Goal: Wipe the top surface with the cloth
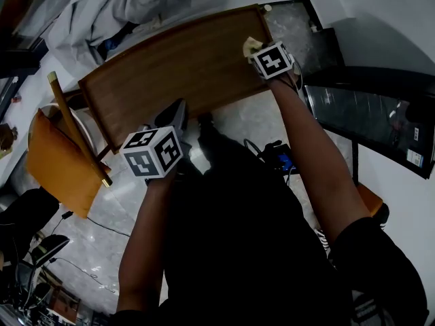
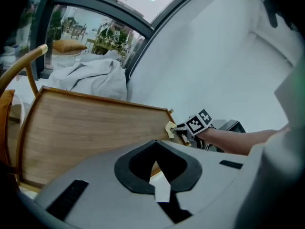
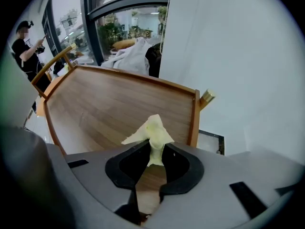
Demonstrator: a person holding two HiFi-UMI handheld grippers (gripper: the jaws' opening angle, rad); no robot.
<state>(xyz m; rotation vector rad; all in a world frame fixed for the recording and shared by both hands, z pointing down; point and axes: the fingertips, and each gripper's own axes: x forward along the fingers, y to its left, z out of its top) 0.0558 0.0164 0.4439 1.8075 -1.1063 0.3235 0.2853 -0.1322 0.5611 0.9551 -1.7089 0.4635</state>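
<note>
A worker's right gripper [image 1: 254, 47] clenched a small pale-yellow cloth [image 3: 151, 130] at the far right corner of the wooden table top [image 1: 183, 66]. The jaws pinched the fabric at its middle, so a loose peak of it stood up past the tips. The left gripper [image 1: 177, 117] waited at the table's near edge with its jaws drawn close together and nothing between them. The cloth looked thin, soft and very light. It would likely fold and bunch under pressure rather than lie flat, so the central pinch seemed a sound hold, provided the free folds were pressed down onto the wood. The top itself looked smooth, hard and bare, and should let the cloth slide easily. A raised wooden rim [image 3: 194, 118] ran along the table's edge just beside the cloth and would probably check a stroke at the border and trap dust in the corner. A chair with an orange cushion [image 1: 58, 158] stood close against the table's left end. A heap of grey-white fabric [image 1: 102, 9] lay beyond the far side, and dark glass panels [image 1: 367, 114] sat near the right. Cables [image 1: 265, 151] trailed across the pale floor by the worker's feet. Another person in black [image 3: 26, 44] stood by the windows, well apart from the table.
</note>
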